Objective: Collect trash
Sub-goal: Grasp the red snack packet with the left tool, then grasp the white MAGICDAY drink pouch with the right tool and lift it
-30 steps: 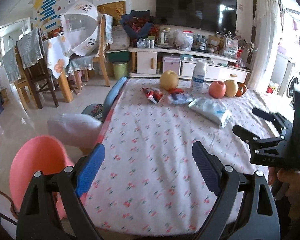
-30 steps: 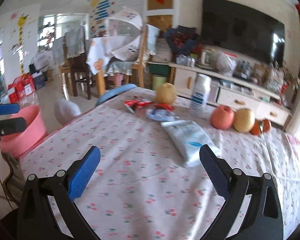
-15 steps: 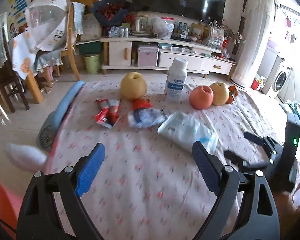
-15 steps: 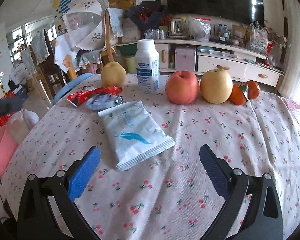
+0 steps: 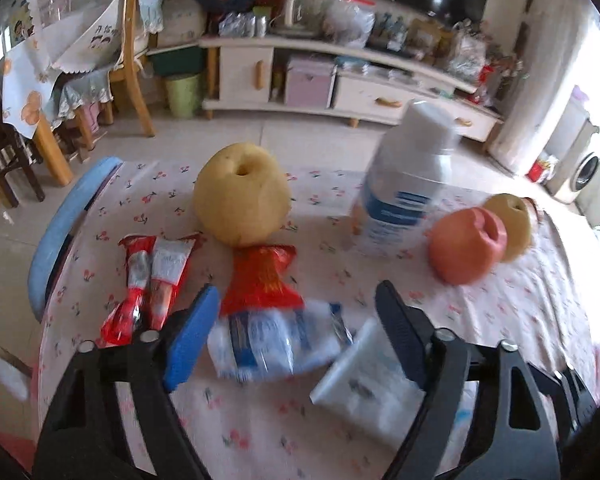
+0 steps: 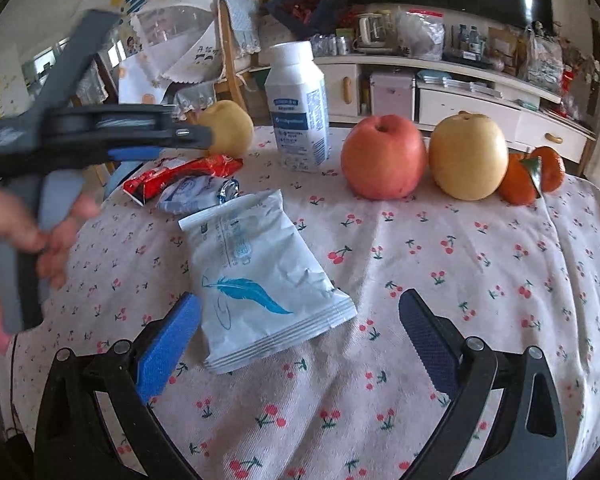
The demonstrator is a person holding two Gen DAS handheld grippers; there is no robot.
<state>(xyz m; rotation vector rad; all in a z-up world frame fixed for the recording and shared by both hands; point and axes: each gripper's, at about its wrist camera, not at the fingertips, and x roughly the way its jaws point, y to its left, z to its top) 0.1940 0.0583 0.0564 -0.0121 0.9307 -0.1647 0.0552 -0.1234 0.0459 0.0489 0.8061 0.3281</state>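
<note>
My left gripper (image 5: 296,328) is open, its jaws wide to either side of a crumpled clear-and-blue wrapper (image 5: 268,344) on the tablecloth. A red wrapper (image 5: 262,280) lies just beyond it and a red-and-silver wrapper (image 5: 152,284) to its left. My right gripper (image 6: 300,336) is open, low over the near end of a white packet with a blue feather (image 6: 256,276). The same packet shows in the left wrist view (image 5: 364,384). The left gripper also shows in the right wrist view (image 6: 156,140), above the red wrapper (image 6: 180,174) and the crumpled wrapper (image 6: 196,194).
On the cherry-print tablecloth (image 6: 480,280) stand a white bottle (image 6: 298,108), a red apple (image 6: 382,156), a yellow pear (image 6: 466,156), oranges (image 6: 534,174) and another pear (image 5: 242,192). A blue chair back (image 5: 64,228) is at the table's left edge.
Both grippers have moved forward over the table. The left one now straddles the crumpled wrapper; the right one has closed in on the feather packet. Both stay open.
</note>
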